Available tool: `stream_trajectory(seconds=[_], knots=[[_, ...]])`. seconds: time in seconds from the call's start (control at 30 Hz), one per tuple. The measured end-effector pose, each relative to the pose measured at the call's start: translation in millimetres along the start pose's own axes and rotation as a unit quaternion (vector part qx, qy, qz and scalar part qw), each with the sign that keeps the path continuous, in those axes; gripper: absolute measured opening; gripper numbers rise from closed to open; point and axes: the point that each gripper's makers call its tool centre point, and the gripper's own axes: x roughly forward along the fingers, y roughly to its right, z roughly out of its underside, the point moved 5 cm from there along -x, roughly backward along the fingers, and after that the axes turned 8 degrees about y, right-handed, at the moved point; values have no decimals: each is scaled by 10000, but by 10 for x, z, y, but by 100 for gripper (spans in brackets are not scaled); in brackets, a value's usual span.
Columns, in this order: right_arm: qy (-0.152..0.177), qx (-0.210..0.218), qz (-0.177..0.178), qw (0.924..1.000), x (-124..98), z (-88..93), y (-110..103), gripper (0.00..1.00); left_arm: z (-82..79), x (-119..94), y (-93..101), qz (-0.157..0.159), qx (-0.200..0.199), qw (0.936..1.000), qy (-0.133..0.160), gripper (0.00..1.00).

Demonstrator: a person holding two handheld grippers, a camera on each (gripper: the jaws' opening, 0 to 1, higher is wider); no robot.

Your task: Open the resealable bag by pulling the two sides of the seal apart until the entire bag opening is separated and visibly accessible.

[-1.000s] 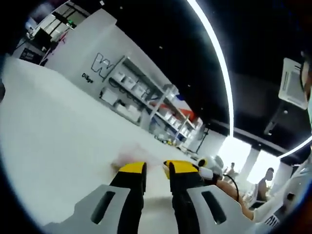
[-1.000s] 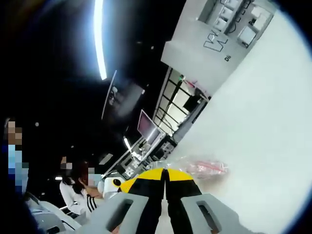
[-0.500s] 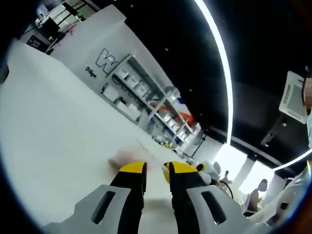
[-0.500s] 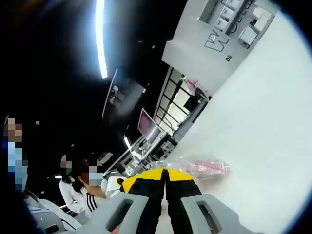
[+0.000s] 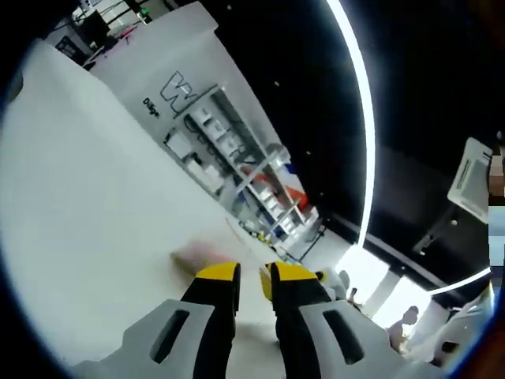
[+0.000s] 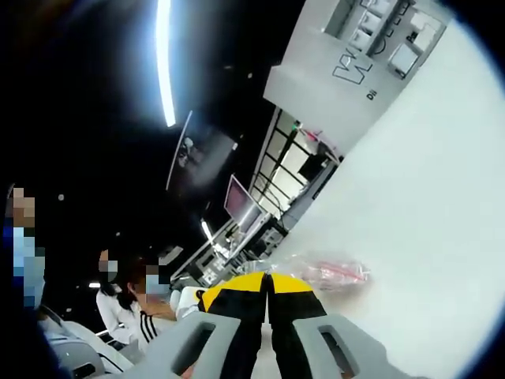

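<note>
Still pinching seal, both sides.
R gripper (image 6: 268,278) clamped on bag (image 6: 327,270); L gripper (image 5: 251,276) slightly ajar, grip unclear; nothing's parted since.

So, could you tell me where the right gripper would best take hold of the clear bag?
Judging from the right gripper view, the clear bag lies just past the shut right gripper. Its pink-red seal strip is the firmest part, so probably grip one lip there, edge-on from the near side.

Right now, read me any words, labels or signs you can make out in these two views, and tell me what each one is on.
"W": a large outlined letter on the grey wall; the letters after it are hidden by shelving.
Small dark word below it, starting "Di": too blurred to read.
Resealable bag: no readable print.
</note>
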Motion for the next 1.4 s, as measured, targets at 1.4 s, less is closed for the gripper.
stream_trajectory(seconds=[1.4], knots=[[-54,-37,-40,10000,-13,78,-55,0,18,32,39,151,-367,9992,82,1]])
